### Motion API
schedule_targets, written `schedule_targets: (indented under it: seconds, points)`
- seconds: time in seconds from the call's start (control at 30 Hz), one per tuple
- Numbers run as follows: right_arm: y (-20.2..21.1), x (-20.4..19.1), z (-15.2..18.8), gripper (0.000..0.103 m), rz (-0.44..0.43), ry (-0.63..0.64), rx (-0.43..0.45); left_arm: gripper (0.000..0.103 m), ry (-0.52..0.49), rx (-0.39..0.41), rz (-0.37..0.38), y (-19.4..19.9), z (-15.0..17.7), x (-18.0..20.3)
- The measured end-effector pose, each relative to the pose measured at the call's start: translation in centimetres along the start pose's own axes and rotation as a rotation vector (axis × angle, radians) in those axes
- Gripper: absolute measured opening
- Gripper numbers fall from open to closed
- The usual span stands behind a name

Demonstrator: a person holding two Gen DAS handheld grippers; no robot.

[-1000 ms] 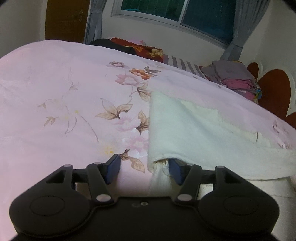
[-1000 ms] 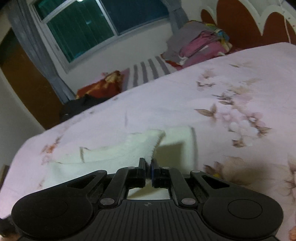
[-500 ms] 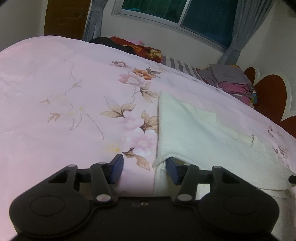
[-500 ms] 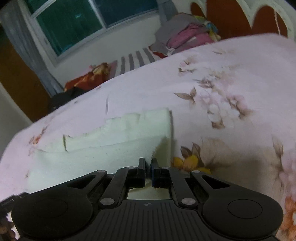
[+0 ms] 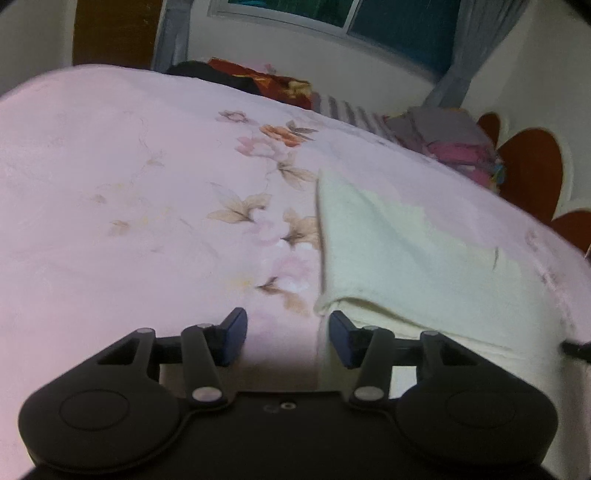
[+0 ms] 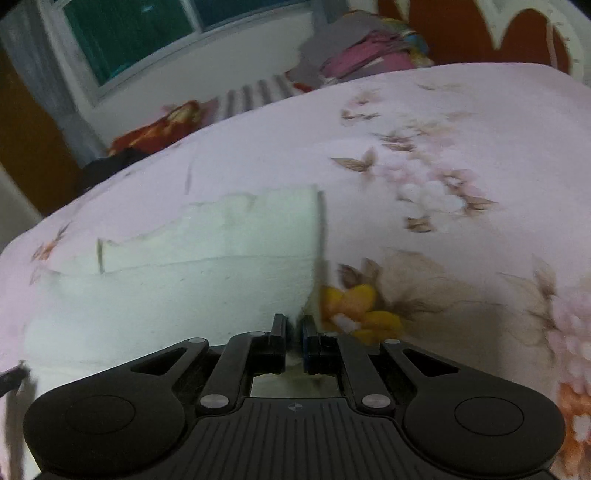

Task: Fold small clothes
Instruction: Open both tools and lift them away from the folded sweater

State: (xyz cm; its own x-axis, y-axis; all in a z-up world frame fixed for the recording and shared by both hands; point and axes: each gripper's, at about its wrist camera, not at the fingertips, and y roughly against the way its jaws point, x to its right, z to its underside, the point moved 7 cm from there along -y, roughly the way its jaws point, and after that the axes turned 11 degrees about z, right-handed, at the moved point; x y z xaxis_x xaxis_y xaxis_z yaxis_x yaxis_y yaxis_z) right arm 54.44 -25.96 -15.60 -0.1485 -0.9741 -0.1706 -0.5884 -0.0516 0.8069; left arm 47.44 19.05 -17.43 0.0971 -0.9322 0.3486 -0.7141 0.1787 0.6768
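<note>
A soft white cloth [image 5: 399, 266] lies on the pink bed [image 5: 129, 206] with the flower print. It is folded over on itself, so one layer lies on top of another, and a ragged edge shows along the far side. The right gripper [image 6: 294, 341] is clenched tight on the near corner of the cloth, with a bit of white cloth pinched between its two fingers. The left gripper [image 5: 287, 338] sits low at the other near corner. Its jaws have just been closing, but they are still apart. The folded edge of the cloth lies just in front of its right finger [image 5: 341, 338], and pink bed shows in the gap. It is not gripping anything. At the far side of the bed there is a pile of clothes [image 5: 458, 147] below a window [image 5: 332, 14].
</note>
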Motion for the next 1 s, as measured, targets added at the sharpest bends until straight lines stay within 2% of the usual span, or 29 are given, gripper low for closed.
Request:
schedule_targets:
  seconds: [0.07, 0.1, 0.17, 0.23, 0.27, 0.3, 0.37, 0.47, 0.53, 0.6, 0.7, 0.77, 0.8, 0.87, 0.9, 0.97, 1.0]
  points:
    - [1.2, 0.7, -0.4, 0.006, 0.025, -0.020, 0.052, 0.049, -0.100, 0.083, 0.002, 1.8, -1.2, 1.6]
    - [1.5, 0.8, -0.7, 0.006, 0.022, -0.023, 0.068, 0.049, -0.135, 0.100, 0.013, 2.0, -1.7, 2.5]
    - [1.6, 0.3, -1.1, 0.006, -0.007, -0.026, 0.078, 0.052, -0.194, 0.103, 0.090, 1.2, -2.4, 4.8]
    - [1.1, -0.7, -1.2, 0.006, -0.015, -0.009, 0.075, 0.052, -0.230, 0.054, 0.143, -1.1, -2.2, 6.4]
    - [0.8, -1.2, -1.1, 0.006, -0.013, -0.004, 0.071, 0.051, -0.251, 0.016, 0.146, -2.4, -1.7, 6.9]
    - [0.5, -1.7, -0.9, 0.006, -0.008, -0.002, 0.061, 0.052, -0.278, -0.017, 0.139, -3.6, -1.1, 7.1]
    - [0.3, -2.2, -0.5, 0.006, -0.004, 0.006, 0.048, 0.051, -0.322, -0.062, 0.070, -4.9, 0.2, 6.3]
    - [0.7, -1.8, -0.3, 0.006, -0.004, 0.008, 0.059, 0.050, -0.324, -0.069, 0.015, -4.0, 0.6, 5.6]
    - [0.8, -1.2, -0.4, 0.006, -0.008, -0.003, 0.069, 0.049, -0.271, -0.085, 0.045, -3.9, 0.3, 5.3]
    - [0.7, -0.9, -0.7, 0.006, -0.002, -0.012, 0.075, 0.050, -0.219, -0.034, 0.096, -3.5, -1.0, 5.2]
    - [0.3, -1.6, -1.4, 0.006, -0.020, 0.006, 0.087, 0.052, -0.243, 0.006, 0.108, -4.6, -3.5, 5.9]
    - [-0.3, -2.6, -1.8, 0.006, -0.034, 0.039, 0.097, 0.058, -0.269, 0.022, 0.110, -6.2, -5.0, 6.1]
    - [-0.8, -2.9, -2.1, 0.006, -0.035, 0.057, 0.099, 0.058, -0.280, 0.019, 0.117, -7.4, -5.7, 6.1]
    - [-2.5, -2.8, -2.5, 0.006, 0.004, 0.083, 0.071, 0.056, -0.229, -0.060, 0.127, -9.3, -6.5, 5.3]
    - [-3.2, -2.2, -2.7, 0.006, 0.028, 0.076, 0.051, 0.054, -0.206, -0.061, 0.138, -9.2, -7.0, 4.7]
    - [-3.0, -0.9, -3.3, 0.006, 0.018, 0.035, 0.053, 0.055, -0.204, 0.025, 0.092, -7.3, -8.1, 3.3]
    - [-2.5, -0.5, -3.6, 0.006, 0.019, 0.029, 0.071, 0.055, -0.194, 0.040, 0.100, -7.0, -8.4, 2.9]
